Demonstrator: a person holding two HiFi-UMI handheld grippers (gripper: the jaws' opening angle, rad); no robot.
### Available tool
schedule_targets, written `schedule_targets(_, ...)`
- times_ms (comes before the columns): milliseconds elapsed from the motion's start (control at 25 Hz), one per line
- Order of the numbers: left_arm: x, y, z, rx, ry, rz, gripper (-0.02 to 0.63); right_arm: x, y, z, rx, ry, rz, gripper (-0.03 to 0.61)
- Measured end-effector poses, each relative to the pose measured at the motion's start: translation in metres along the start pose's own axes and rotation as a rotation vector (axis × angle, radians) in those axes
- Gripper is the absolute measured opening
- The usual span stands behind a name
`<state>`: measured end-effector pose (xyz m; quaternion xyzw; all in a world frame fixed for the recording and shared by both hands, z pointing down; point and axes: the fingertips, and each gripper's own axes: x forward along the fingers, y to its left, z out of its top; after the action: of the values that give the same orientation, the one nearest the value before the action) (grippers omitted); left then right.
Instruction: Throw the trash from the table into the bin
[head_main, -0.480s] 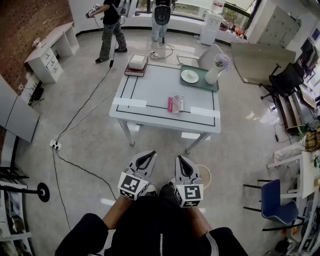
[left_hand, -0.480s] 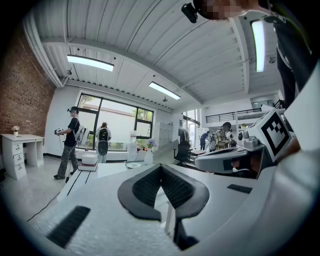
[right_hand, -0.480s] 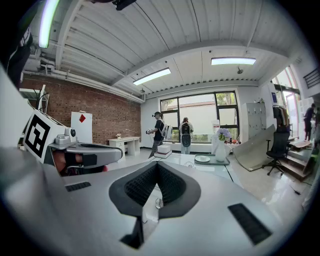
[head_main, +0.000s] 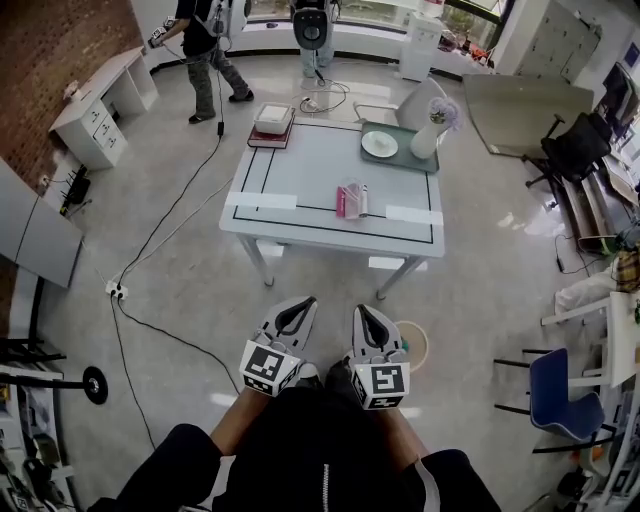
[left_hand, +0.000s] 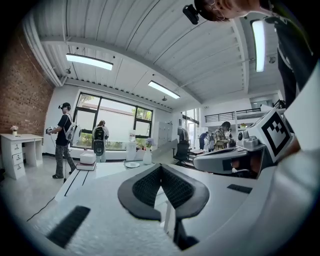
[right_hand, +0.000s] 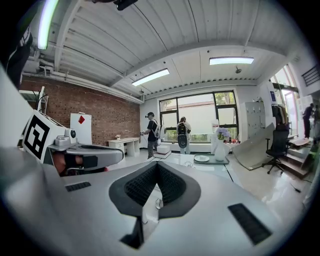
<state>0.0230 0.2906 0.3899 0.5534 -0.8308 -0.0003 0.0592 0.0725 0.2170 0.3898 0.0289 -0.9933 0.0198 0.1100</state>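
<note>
A white table (head_main: 300, 185) was seen ahead on the pale floor. Near the middle of its near edge a pink packet of trash (head_main: 343, 204) was laid, with a small pale item (head_main: 362, 203) just beside it on the right. At the far right corner a green tray (head_main: 398, 163) was set, carrying a white plate (head_main: 380, 146) and a vase of flowers (head_main: 428, 140). At the far left corner a white box (head_main: 274, 119) was stacked on a dark book (head_main: 262, 141). A round bin (head_main: 424, 345) was stood on the floor near the table's near right leg. The left gripper (head_main: 303, 303) and right gripper (head_main: 361, 311) were held side by side short of the table, tips drawn together, nothing gripped.
</note>
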Motion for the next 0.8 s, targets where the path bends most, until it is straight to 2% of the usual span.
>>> schedule_targets(280,0.0038,-0.0037,-0.0041,-0.003,0.011,-0.012,0.005,-0.0033,-0.0045,0.0037,0.039,-0.047,0.013,0.008)
schedule_targets(800,0.0020,0.0024,-0.0025,-0.003,0.031,-0.034,0.005,-0.0007,0.0016,0.0042,0.051,-0.015,-0.013,0.008)
